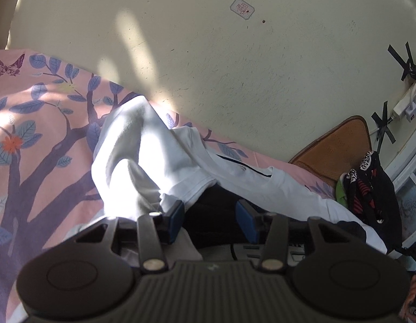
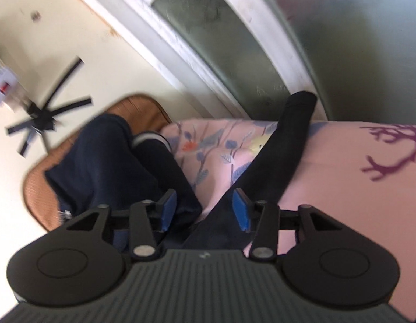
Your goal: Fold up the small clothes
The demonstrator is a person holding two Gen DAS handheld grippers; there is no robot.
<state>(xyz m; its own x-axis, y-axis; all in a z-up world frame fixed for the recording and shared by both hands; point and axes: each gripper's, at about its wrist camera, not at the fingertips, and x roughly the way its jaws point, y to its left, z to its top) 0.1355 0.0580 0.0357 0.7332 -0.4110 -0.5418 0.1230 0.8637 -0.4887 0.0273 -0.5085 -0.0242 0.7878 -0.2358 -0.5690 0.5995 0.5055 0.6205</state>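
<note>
Currently both tongs gape empty: left gripper [image 1: 210, 222] should pinch the crumpled white cotton garment [image 1: 154, 158] by its hem, right gripper [image 2: 205, 210] the long navy trouser leg [image 2: 278, 150].

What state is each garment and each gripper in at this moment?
White garment: crumpled, unfolded on the pink sheet.
Dark long garment: stretched out flat across the sheet, unfolded.
Navy garment: bunched up, partly over the brown mat.
Patterned black clothes: heaped at the bed's edge.
Left gripper: open, nothing pinched.
Right gripper: open, pads clear of cloth.
</note>
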